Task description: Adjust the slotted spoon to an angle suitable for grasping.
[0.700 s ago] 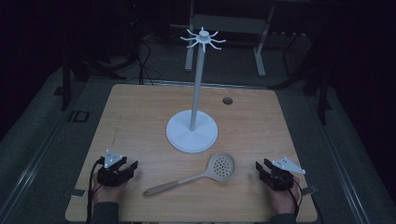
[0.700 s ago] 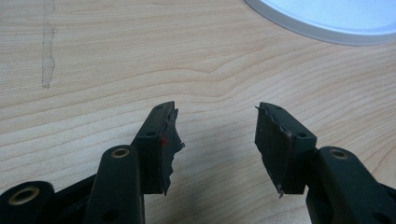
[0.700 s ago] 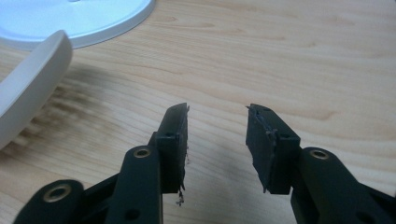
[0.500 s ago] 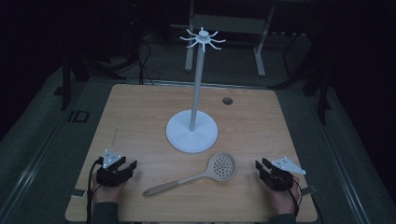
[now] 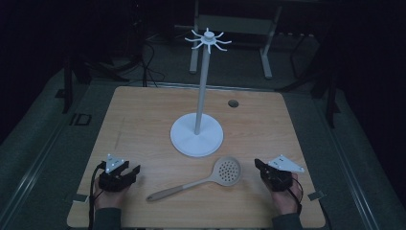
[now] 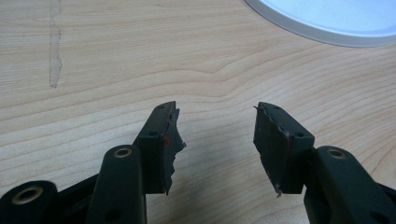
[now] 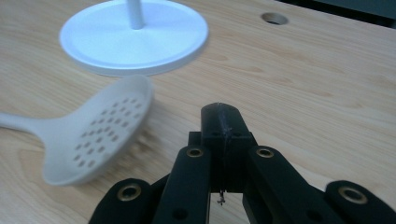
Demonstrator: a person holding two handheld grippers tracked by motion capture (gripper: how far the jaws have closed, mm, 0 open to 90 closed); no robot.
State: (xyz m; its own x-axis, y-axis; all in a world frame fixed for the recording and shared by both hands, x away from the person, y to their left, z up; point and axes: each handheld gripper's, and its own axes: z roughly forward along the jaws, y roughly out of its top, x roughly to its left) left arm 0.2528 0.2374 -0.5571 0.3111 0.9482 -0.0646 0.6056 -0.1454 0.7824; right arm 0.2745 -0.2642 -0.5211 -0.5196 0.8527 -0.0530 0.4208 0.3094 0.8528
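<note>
Nothing moves between the earlier frames and now: the left claw (image 6: 215, 140) rests spread on the worktop (image 5: 143, 124), the right claw (image 7: 224, 123) pressed together beside the slotted spoon (image 5: 206, 178), which lies ungrasped before the hook stand (image 5: 197, 135), so the pickup seems unstarted.

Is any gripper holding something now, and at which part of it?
Nothing is held. The left gripper is open over bare table; the right gripper is shut on nothing, beside the slotted spoon.

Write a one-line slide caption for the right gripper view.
Right gripper, jaws shut, rests beside a slotted spoon before a white stand base.
</note>
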